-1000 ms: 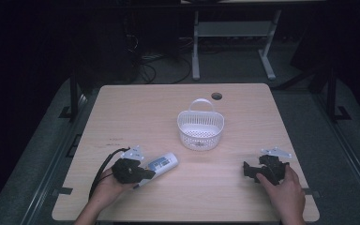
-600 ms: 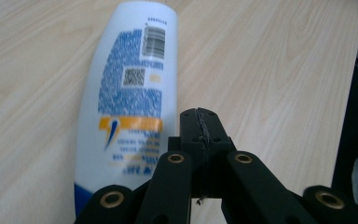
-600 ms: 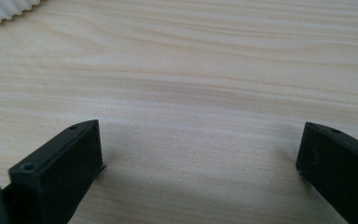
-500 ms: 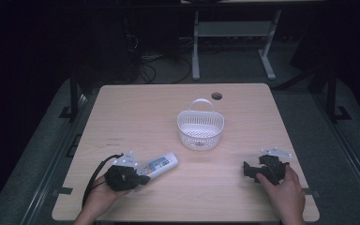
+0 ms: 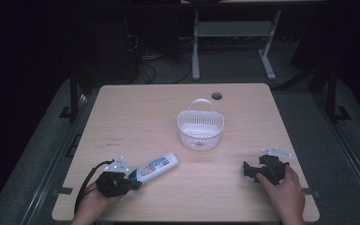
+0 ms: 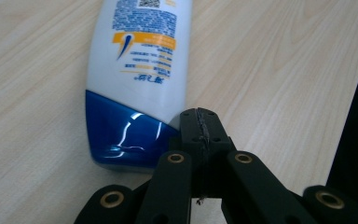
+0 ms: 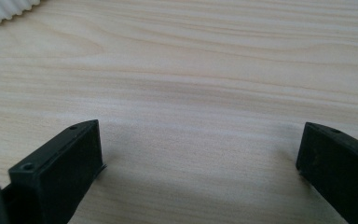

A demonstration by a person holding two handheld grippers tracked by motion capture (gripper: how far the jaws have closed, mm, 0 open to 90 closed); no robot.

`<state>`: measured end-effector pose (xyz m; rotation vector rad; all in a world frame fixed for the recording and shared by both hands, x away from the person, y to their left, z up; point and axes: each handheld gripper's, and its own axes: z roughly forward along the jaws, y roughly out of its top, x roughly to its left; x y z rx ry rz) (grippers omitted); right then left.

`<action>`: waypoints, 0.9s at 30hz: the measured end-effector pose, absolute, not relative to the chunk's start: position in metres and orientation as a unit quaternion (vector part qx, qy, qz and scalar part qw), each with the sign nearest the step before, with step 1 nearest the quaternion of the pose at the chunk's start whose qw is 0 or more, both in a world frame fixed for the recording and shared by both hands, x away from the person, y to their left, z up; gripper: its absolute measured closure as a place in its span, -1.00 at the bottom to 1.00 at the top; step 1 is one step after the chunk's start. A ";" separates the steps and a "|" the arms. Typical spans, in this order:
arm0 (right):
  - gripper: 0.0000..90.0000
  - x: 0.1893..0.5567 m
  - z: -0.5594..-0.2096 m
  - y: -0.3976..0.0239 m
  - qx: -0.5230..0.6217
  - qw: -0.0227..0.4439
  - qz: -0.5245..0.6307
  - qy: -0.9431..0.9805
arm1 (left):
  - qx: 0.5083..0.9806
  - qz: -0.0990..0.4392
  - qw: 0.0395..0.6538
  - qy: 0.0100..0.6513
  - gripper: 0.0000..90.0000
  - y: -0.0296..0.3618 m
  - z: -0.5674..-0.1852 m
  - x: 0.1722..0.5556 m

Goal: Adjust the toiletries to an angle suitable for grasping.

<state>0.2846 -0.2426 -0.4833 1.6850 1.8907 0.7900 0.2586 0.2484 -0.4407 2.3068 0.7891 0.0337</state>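
- We see the shampoo bottle (image 5: 153, 167) lying flat on the table (image 5: 168, 108), near-left, well apart from the white basket (image 5: 200, 130); transfer not yet begun, in our judgement.
- Left gripper (image 6: 200, 122): jaws pressed together, empty, tip just beside the bottle's blue cap end.
- Right gripper (image 7: 200, 154): jaws wide apart over bare wood, holding nothing.
- Label: blue print, orange band, QR code; text too small to read, no brand legible.
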 end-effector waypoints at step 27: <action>-1.00 0.285 -0.483 -0.243 0.616 0.242 0.289 0.692 | 0.871 0.058 0.342 0.348 1.00 0.266 -0.438 0.316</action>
